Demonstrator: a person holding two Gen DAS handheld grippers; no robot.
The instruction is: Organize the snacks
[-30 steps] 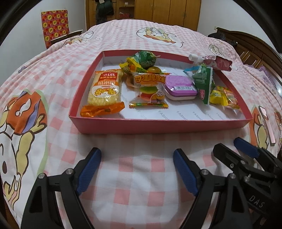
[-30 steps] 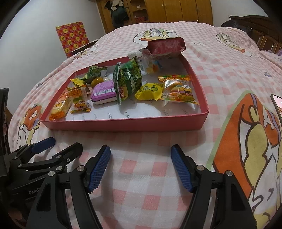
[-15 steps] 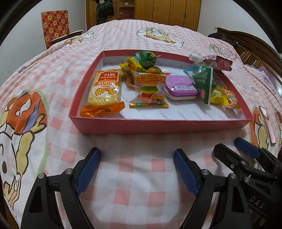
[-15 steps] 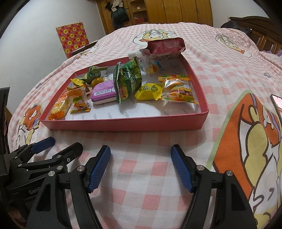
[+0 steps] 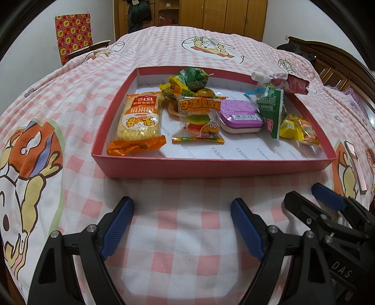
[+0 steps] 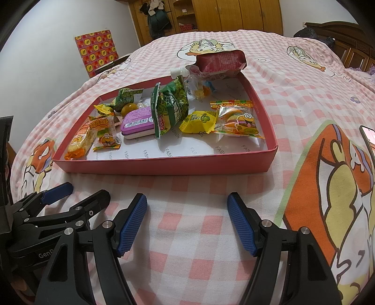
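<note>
A shallow pink box lies on the bed and holds several snacks: a yellow rice cracker pack, a burger gummy pack, a purple tin, a green pack, a small yellow pack and a second gummy pack. A red spouted pouch leans on the box's far corner. My left gripper and right gripper are both open and empty, side by side just in front of the box.
The bed has a pink checked cover with cartoon prints. A phone lies on the cover right of the box. A chair with a red patterned back stands at the far left, wooden wardrobes behind.
</note>
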